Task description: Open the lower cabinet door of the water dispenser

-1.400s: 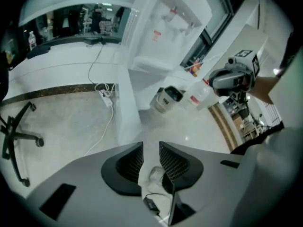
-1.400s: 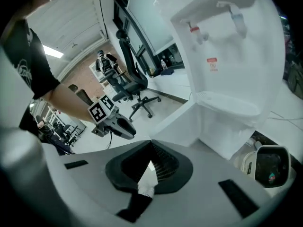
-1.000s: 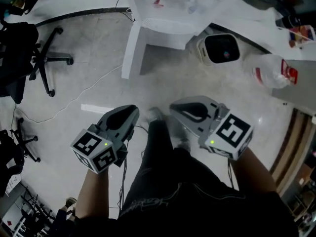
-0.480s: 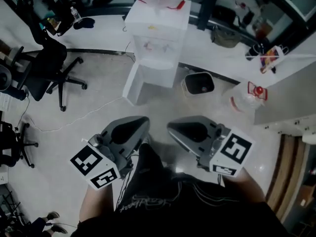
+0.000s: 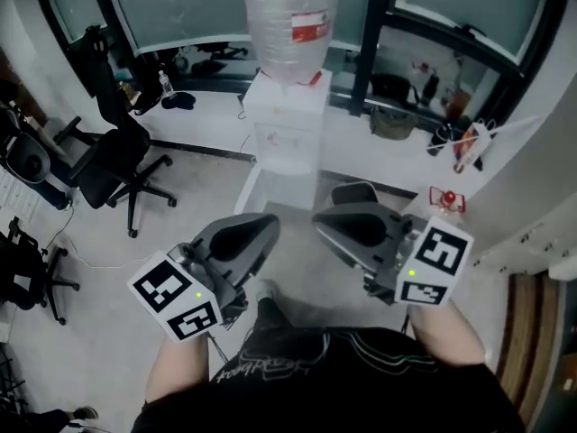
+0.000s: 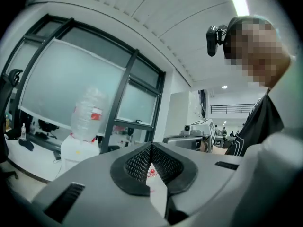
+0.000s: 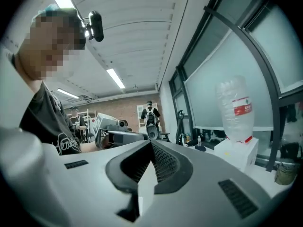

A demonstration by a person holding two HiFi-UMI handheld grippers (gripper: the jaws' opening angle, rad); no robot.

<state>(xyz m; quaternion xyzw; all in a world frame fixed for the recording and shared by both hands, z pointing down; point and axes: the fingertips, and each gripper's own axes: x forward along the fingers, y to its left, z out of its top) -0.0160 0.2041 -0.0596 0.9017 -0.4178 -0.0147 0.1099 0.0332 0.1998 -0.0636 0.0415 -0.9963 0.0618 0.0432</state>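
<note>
1. Overhead, in the head view, I hold both grippers out level, side by side: left gripper (image 5: 264, 226), right gripper (image 5: 326, 219). Well beyond them, by the window wall, stands the white water dispenser (image 5: 287, 129) with a clear bottle (image 5: 290, 25) on top. Its lower cabinet door (image 5: 284, 186) is seen too steeply for me to tell open from closed. A black office chair (image 5: 113, 161) stands to its left.
2. Left gripper view: the jaws are pressed together with nothing between them. The water dispenser (image 6: 78, 150) is far off at left.
3. Right gripper view: the jaws are together and empty. The water dispenser (image 7: 236, 155) is at right, apart.
</note>
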